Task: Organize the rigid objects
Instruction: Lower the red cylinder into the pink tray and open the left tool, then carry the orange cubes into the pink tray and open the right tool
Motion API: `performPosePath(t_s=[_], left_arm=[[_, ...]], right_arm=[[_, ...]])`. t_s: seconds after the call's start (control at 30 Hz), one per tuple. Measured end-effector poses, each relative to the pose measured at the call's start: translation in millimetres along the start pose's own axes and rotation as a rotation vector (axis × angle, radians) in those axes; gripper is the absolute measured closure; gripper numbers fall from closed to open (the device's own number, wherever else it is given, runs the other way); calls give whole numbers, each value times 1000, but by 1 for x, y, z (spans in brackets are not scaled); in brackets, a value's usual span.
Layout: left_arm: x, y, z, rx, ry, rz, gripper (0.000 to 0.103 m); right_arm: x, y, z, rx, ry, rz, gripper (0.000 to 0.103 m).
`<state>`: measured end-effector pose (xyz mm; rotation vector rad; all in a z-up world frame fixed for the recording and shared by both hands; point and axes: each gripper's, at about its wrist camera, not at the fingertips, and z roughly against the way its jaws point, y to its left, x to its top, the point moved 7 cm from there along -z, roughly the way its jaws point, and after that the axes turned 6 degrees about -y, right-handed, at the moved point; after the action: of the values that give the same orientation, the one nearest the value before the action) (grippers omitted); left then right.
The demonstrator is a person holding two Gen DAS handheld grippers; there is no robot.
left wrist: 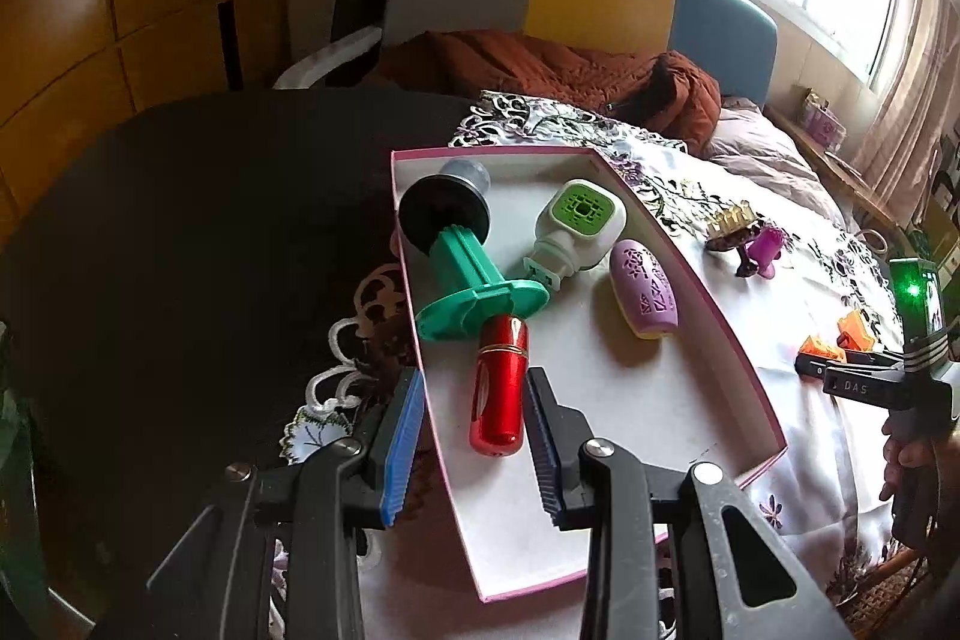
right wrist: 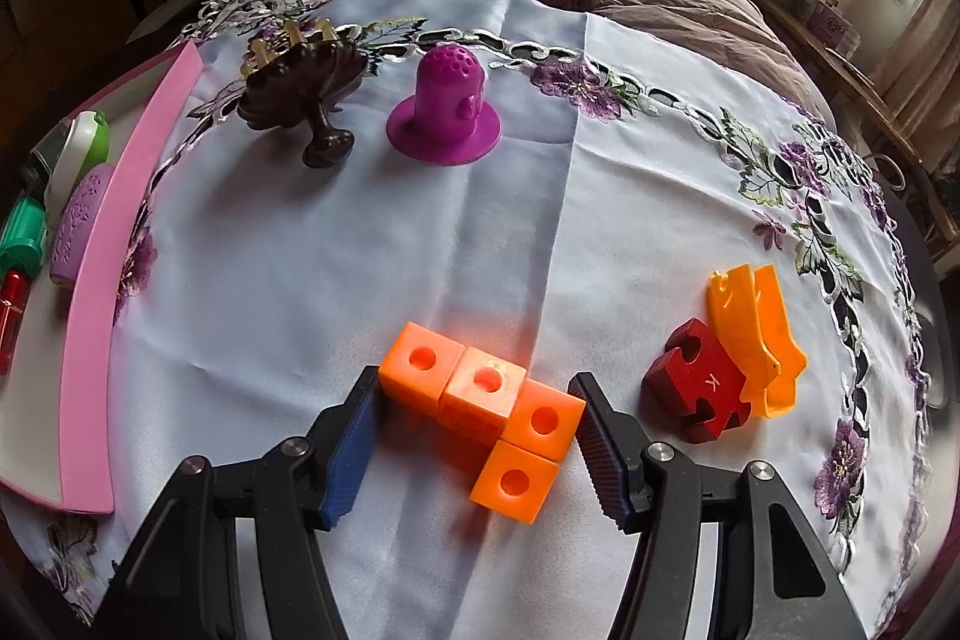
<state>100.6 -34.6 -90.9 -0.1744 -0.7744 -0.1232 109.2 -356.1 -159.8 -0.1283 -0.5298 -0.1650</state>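
Your left gripper (left wrist: pixel 474 445) stands with its jaws parted above the near end of the pink-rimmed box (left wrist: pixel 708 298). The red cylinder (left wrist: pixel 499 388) lies on the box floor between the blue pads (left wrist: pixel 401 445); neither pad presses on it, and a gap shows on each side. Nothing is held.

Just beyond the cylinder's far end lies the green spool with a black disc (left wrist: pixel 468 262), tilted on its side, its flange touching or nearly touching the cylinder's tip. To the right of the spool sits the white bottle with a green grille (left wrist: pixel 579 232), and right of that the lilac oval case (left wrist: pixel 643 287), near the box's right wall. Outside that wall, on the embroidered cloth (left wrist: pixel 690 172), lie a dark brown clip and a purple piece, well apart from your left gripper.

Your right gripper (right wrist: pixel 474 436) is half open, pointing down at the orange block cluster (right wrist: pixel 498 406), which sits on the cloth between the fingers. The left pad appears to touch the leftmost cube; the right pad stands just clear. You have no grip here.

Right of this gripper lies the red puzzle piece (right wrist: pixel 699 388), with the orange curved piece (right wrist: pixel 753 334) overlapping it. Farther ahead stand the purple perforated cap (right wrist: pixel 447 112) and the brown claw clip (right wrist: pixel 300 91). The box lies far left.
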Motion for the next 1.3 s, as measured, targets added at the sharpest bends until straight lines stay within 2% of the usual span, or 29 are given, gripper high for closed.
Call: performPosePath(t_s=[0.33, 0.53, 0.67, 0.73, 0.93, 1.1, 1.2, 1.3], left_arm=[[-5, 15, 7, 3, 5, 29, 69], [-7, 22, 10, 5, 4, 46, 70], [-10, 28, 11, 9, 6, 61, 69], [-11, 31, 10, 14, 8, 71, 69], [-14, 39, 11, 24, 8, 84, 69], [-15, 47, 14, 34, 7, 96, 70], [-15, 52, 14, 40, 8, 101, 69], [-17, 57, 15, 44, 11, 108, 70]], right_arm=[[0, 3, 3, -25, -15, 27, 41], [3, 1, 6, -16, -2, -8, 41], [13, 6, 24, 1, -56, -23, 41], [22, 17, 36, 47, -87, -25, 41], [44, 86, 70, 211, -169, 83, 41], [49, 167, 83, 351, -177, 201, 41], [47, 207, 78, 400, -160, 268, 41], [44, 238, 61, 390, -130, 327, 41]])
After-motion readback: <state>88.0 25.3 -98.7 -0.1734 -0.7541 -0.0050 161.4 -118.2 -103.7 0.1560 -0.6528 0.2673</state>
